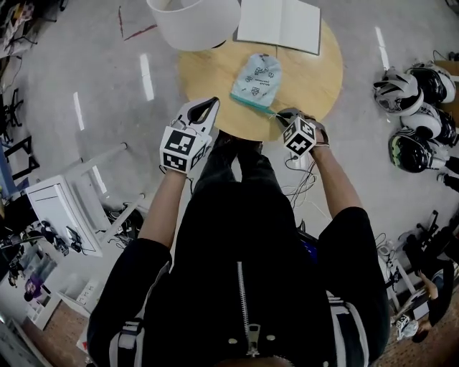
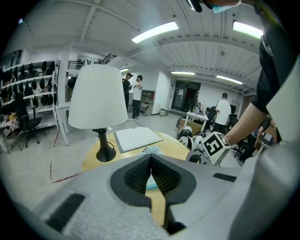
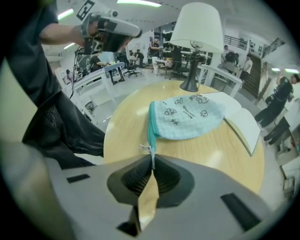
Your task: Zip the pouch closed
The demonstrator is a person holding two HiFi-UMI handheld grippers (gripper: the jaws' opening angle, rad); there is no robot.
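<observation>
At the near edge of the round table [image 1: 319,82], the left gripper [image 1: 211,102] hangs with its jaws pressed together on nothing. The right gripper [image 3: 152,160] is clamped on the zipper pull [image 3: 150,150] at the near end of the pouch [image 1: 258,77], which lies flat mid-table, pale blue. Beyond it stand a white lamp [image 1: 193,21] and an open book [image 1: 280,23].

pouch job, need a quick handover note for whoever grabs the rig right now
Right gripper: shut on the zipper pull at the near end of the pouch.
Left gripper: shut, empty, off the pouch, by the near edge of the round table.
Pouch: flat on the table, teal zipper toward the person.
Done: pull gripped.
Left: draw it along the zipper, probably steadying the pouch with the left gripper first. How far it is zipped can't be told.
</observation>
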